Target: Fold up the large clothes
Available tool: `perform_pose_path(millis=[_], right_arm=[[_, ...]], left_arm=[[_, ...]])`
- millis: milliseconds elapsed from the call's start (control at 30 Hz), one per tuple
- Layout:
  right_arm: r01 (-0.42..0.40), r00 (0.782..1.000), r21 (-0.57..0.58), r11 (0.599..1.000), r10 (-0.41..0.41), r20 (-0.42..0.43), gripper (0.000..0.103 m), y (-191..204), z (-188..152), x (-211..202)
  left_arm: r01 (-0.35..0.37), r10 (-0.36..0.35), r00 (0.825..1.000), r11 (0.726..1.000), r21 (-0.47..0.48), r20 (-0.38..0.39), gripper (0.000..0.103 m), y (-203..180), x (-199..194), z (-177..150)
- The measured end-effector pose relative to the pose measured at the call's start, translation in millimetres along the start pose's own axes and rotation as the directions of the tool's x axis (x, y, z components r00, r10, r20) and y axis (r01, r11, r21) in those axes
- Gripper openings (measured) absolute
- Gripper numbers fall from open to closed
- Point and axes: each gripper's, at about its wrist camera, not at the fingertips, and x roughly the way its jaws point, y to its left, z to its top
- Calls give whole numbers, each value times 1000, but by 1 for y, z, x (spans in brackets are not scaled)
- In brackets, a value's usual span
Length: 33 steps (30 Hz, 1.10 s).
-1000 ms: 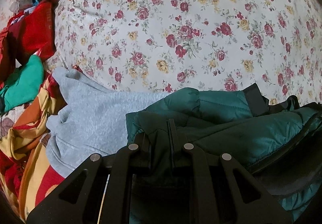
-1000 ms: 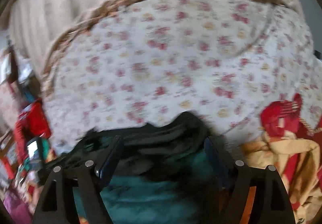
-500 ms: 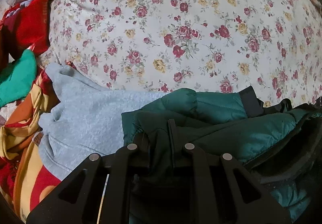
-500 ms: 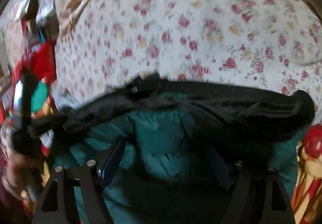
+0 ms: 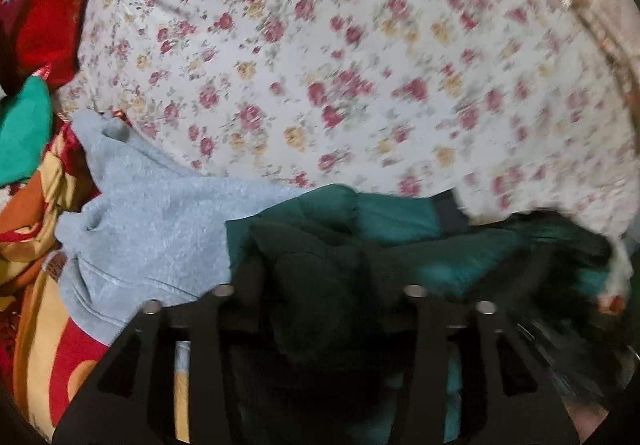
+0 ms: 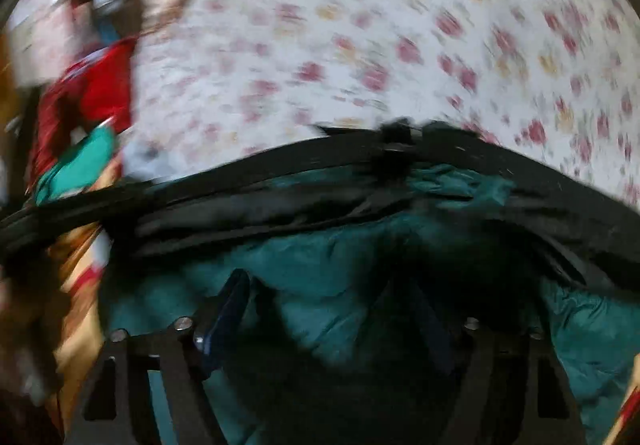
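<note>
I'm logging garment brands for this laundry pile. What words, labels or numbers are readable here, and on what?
None can be read.
Small brown patch on the grey sweatshirt: seems to carry marks, too small and blurred.
Red garment: pale marks at its top edge, unreadable.
Green jacket: no label visible.

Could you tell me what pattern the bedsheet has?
White bedsheet with red and yellow roses, clearest in the left wrist view.

Left hand-held gripper [image 5: 320,277] angled downward, jaws just been opening and now parted, dark padded fabric bunched between them. Right hand-held gripper [image 6: 328,309] also tipped down, jaws wide, closing a touch, over more fabric.
</note>
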Motion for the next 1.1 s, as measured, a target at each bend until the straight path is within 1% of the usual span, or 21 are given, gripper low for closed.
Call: perform_pose_path(millis=[33, 67, 100, 133, 167, 233, 267, 333, 400, 467, 533, 567, 600, 633, 667, 733, 767, 833, 900, 1000, 1100], right_arm=[[-3, 1000, 40, 999, 4, -17, 76, -8, 3, 12], [3, 1000, 63, 998, -1, -30, 76, -13, 5, 22], [14, 999, 75, 997, -10, -41, 76, -18, 5, 32], [22, 999, 85, 996, -19, -42, 76, -22, 4, 41], [25, 999, 95, 995, -21, -41, 76, -24, 4, 44], [33, 998, 99, 995, -28, -48, 76, -24, 5, 44], [30, 999, 96, 995, -25, -47, 76, -22, 5, 39], [-9, 999, 104, 994, 12, -33, 76, -23, 5, 20], [-45, 999, 118, 992, 45, 5, 76, -30, 2, -10], [-20, 999, 104, 994, 16, 39, 76, -42, 1, -35], [56, 995, 75, 996, -62, 74, 76, -59, 2, -56], [111, 990, 58, 992, -116, 83, 76, -71, 2, -61], [168, 982, 48, 985, -172, 75, 76, -83, 4, -61], [208, 976, 47, 977, -210, 57, 76, -94, 4, -58], [229, 972, 61, 971, -232, 34, 76, -108, 3, -53], [232, 973, 105, 967, -232, -11, 76, -130, -1, -35], [218, 976, 128, 968, -216, -30, 76, -138, -5, -25], [201, 980, 152, 968, -199, -28, 77, -147, -12, -12], [212, 977, 142, 967, -214, -2, 78, -146, -17, -6], [234, 972, 121, 965, -234, -14, 79, -140, -16, 0], [214, 977, 133, 968, -215, -8, 79, -133, -12, -17]], left_arm=[[6, -6, 1000, 1000, 0, 16, 73, 0, -7, 1], [-4, 4, 998, 1000, 1, 64, 83, -1, -19, 1], [-6, 6, 995, 1000, 5, 104, 84, -2, -27, 0], [-6, 4, 992, 1000, 18, 124, 84, -4, -32, -1], [-8, 4, 992, 1000, 30, 123, 84, -6, -34, 0], [-21, 16, 995, 998, 55, 98, 84, -12, -28, -2], [-32, 27, 996, 998, 60, 87, 84, -14, -24, -2], [-48, 43, 996, 997, 68, 75, 84, -18, -15, -5], [-84, 79, 995, 993, 82, 63, 84, -22, 1, -6], [-130, 127, 991, 988, 88, 36, 84, -23, 18, -7], [-173, 173, 985, 981, 83, 3, 84, -21, 37, -7], [-186, 187, 982, 979, 79, -11, 84, -19, 44, -7], [-213, 215, 976, 975, 66, -29, 84, -16, 51, -7], [-214, 217, 975, 975, 53, -49, 84, -12, 58, -8], [-211, 213, 975, 977, 40, -60, 85, -9, 63, -8], [-196, 196, 976, 981, 12, -92, 87, -2, 73, -10], [-189, 188, 977, 982, 3, -99, 87, -1, 77, -9], [-181, 179, 979, 983, -12, -95, 89, 1, 81, -10], [-193, 192, 978, 981, -1, -85, 89, -1, 83, -12], [-206, 207, 975, 978, 21, -77, 89, -4, 85, -13], [-202, 203, 976, 979, 19, -80, 89, -2, 85, -13]])
